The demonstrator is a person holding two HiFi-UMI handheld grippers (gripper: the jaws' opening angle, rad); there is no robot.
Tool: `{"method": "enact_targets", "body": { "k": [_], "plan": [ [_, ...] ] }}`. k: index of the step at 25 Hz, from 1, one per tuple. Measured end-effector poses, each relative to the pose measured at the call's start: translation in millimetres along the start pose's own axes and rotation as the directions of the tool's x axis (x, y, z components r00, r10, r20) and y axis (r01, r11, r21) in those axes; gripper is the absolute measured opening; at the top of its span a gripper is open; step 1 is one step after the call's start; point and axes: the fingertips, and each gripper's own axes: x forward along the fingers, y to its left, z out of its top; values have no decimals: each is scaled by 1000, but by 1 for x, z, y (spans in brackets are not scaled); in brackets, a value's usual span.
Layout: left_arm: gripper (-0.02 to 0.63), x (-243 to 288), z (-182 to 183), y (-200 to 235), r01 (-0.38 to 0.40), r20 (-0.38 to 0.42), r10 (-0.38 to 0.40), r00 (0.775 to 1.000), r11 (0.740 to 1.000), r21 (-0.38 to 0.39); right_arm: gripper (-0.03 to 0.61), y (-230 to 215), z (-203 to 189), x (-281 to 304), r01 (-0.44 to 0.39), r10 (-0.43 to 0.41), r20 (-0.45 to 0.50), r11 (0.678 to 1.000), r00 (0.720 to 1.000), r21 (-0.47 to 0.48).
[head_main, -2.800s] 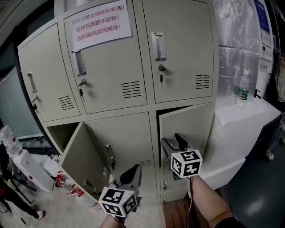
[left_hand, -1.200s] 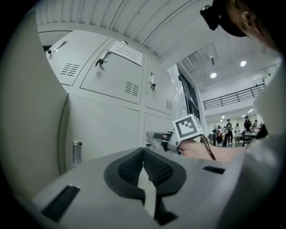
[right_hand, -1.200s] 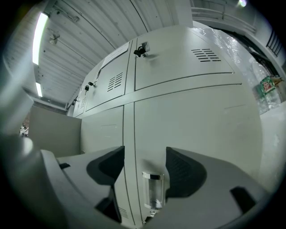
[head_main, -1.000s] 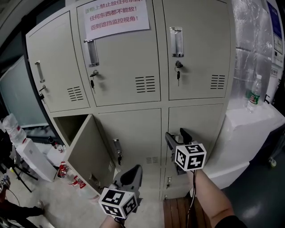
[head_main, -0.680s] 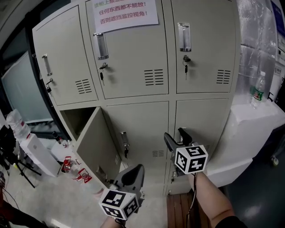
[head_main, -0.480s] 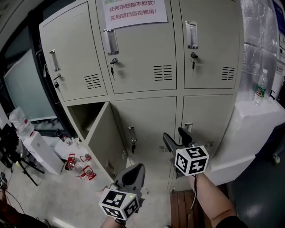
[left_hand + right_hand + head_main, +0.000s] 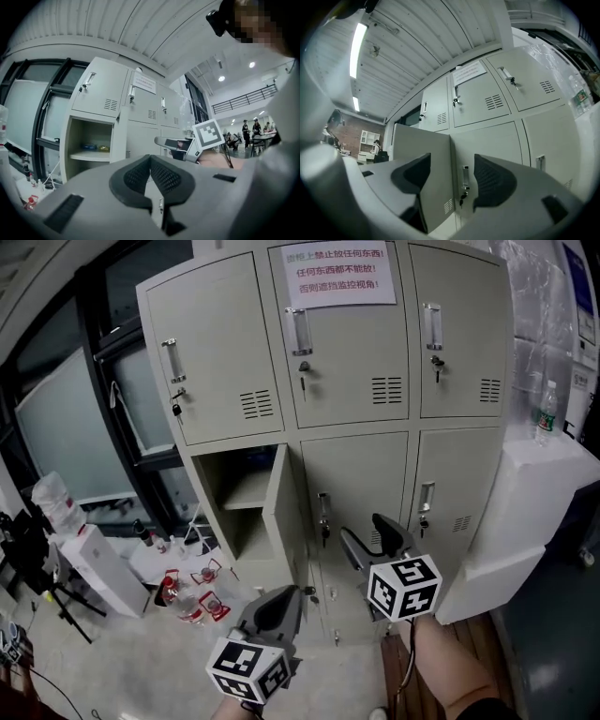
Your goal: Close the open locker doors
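Six locker doors (image 7: 352, 486), one open, and two hand-held grippers (image 7: 284, 596) (image 7: 366, 531).

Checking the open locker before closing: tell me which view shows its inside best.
Left gripper view: the open locker faces it, shelf visible. Head view shows it smaller; right gripper view shows only its door.

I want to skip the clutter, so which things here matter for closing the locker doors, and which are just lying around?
For the job: open lower-left locker door; left gripper, shut; right gripper, open.
Lying about: water bottle on the white ledge; floor bottles; paper notice; white box.
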Motion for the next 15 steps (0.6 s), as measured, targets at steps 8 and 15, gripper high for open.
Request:
{"method": "enact_targets", "body": {
  "k": [8,15],
  "plan": [
    [5,-72,6,41,2,42,-1,999,1000,-24,279,88,-4,-22,8,-8,0,1000,1000,-6],
    [5,-123,7,59,30,58,-28,998,999,-44,279,144,-6,-46,45,-46,-22,998,999,-33]
  ]
}}
